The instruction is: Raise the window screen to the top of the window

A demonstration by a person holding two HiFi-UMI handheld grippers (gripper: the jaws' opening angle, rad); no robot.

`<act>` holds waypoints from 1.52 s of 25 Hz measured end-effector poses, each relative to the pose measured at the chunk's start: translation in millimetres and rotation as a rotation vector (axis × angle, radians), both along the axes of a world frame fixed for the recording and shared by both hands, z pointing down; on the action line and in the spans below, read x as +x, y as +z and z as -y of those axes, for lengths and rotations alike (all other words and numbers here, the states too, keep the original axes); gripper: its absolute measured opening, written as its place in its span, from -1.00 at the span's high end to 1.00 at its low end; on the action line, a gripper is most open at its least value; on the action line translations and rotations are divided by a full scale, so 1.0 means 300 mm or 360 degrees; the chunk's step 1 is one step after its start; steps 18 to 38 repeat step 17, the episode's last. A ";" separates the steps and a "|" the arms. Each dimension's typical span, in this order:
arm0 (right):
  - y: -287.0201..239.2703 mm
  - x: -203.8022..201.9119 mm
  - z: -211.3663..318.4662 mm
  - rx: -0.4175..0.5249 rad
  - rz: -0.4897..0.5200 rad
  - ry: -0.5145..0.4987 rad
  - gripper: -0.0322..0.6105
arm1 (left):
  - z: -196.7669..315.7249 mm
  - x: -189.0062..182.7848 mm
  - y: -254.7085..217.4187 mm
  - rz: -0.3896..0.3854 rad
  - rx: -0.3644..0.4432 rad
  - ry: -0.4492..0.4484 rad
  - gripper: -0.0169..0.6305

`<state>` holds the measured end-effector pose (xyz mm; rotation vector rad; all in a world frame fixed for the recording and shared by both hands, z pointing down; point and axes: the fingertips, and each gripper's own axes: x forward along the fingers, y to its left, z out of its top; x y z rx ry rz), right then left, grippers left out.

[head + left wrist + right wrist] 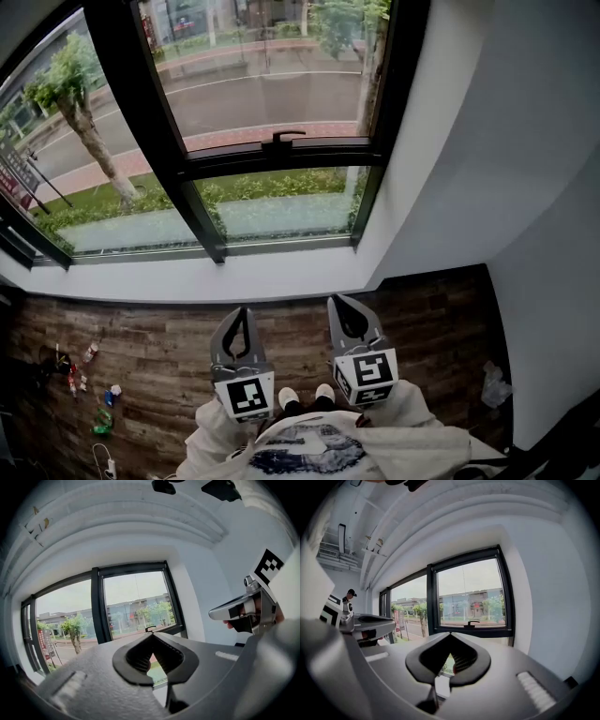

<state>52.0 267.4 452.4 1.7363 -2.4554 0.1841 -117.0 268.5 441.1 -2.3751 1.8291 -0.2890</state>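
Spanning the right-hand section of the black-framed window (394, 112), a black crossbar (328, 150) carries a small black handle (283, 137) at its middle. It lies low in the opening, with clear glass above it and a paler, hazier pane below. Whether that haze is the window screen, no view shows plainly. Outside are a road, a strip of grass and a tree (80, 108).

A white sill runs under the window and a white wall (497, 141) stands to its right. Well short of the window, over the dark wood floor (159, 342), the left gripper (244, 312) and right gripper (335, 300) are held side by side, apart from each other, both pointing at the window. Each has its jaws closed tip to tip with nothing caught between them. Small bits of litter (94, 394) lie on the floor at the left.
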 end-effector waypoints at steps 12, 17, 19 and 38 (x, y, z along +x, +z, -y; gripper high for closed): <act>0.004 0.022 -0.026 -0.0005 0.0005 0.0034 0.89 | -0.020 0.010 0.013 0.0016 -0.0016 0.0013 0.93; -0.013 0.023 -0.010 0.0017 -0.0003 0.0034 0.89 | -0.006 0.019 -0.002 0.0014 0.0006 0.0022 0.93; -0.013 0.023 -0.010 0.0017 -0.0003 0.0034 0.89 | -0.006 0.019 -0.002 0.0014 0.0006 0.0022 0.93; -0.013 0.023 -0.010 0.0017 -0.0003 0.0034 0.89 | -0.006 0.019 -0.002 0.0014 0.0006 0.0022 0.93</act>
